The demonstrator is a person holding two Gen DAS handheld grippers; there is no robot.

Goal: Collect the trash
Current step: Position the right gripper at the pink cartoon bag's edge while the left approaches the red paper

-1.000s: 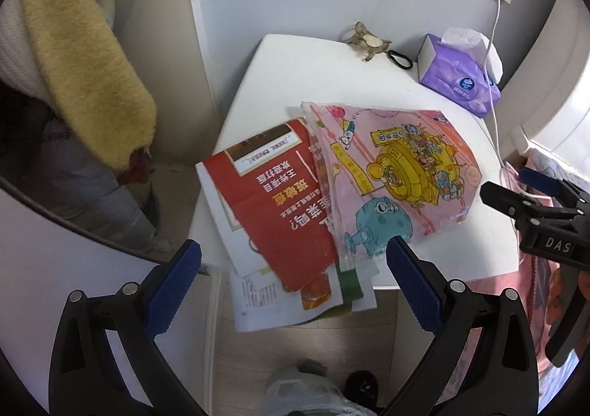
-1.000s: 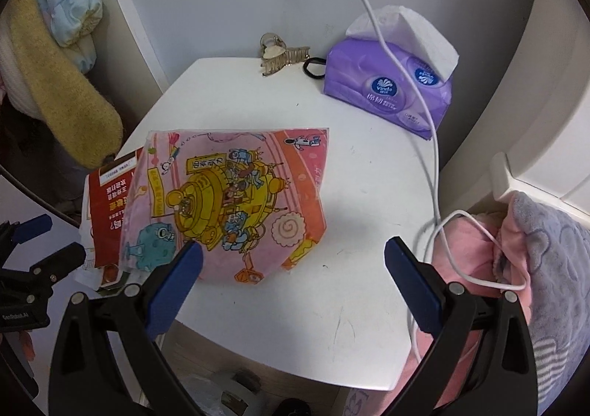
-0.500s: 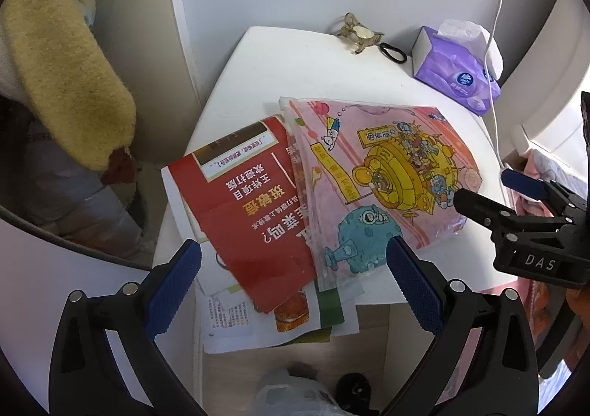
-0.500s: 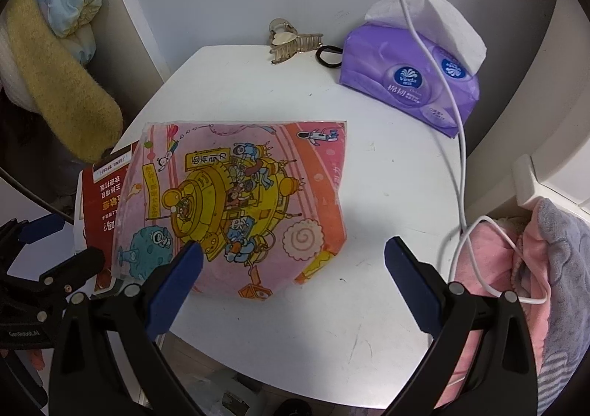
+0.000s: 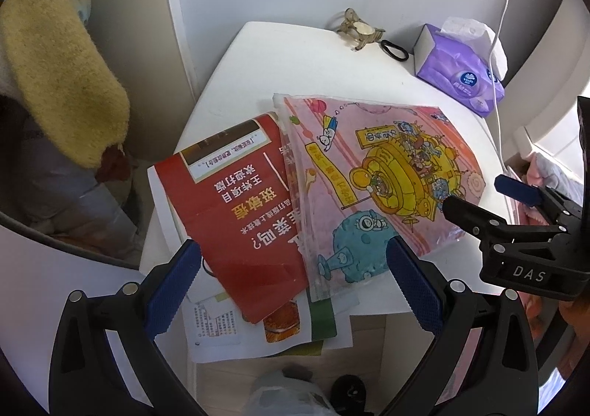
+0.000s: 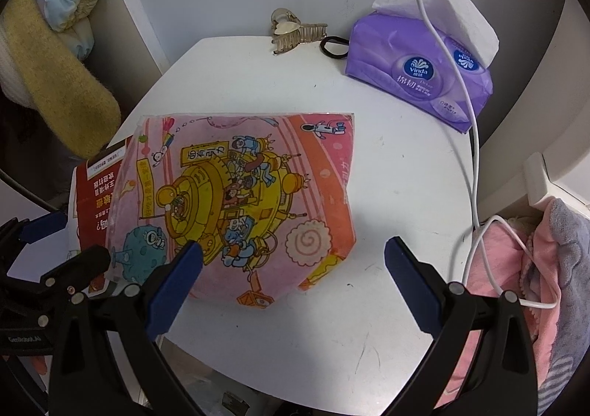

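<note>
A pink cartoon-printed plastic bag [image 5: 379, 176] lies flat on the white table [image 5: 295, 62]; it also shows in the right wrist view [image 6: 239, 202]. A red leaflet [image 5: 239, 209] lies partly under its left side, on white flyers [image 5: 258, 327] that overhang the near table edge. My left gripper [image 5: 293, 278] is open and empty, just above the near edge of the leaflet and bag. My right gripper [image 6: 293, 274] is open and empty over the bag's near edge; it also shows in the left wrist view [image 5: 490, 200].
A purple tissue pack [image 6: 420, 69], a hair claw [image 6: 295, 31] and a black hair tie [image 6: 332, 47] sit at the table's back. A white cable [image 6: 475, 158] hangs down the right side onto pink cloth [image 6: 516, 268]. A yellow towel [image 5: 55, 69] hangs left. A plastic bag [image 5: 284, 394] lies on the floor.
Both grippers have moved closer to the table and lower toward the bag and leaflet. Both stay open. Nothing on the table has moved.
</note>
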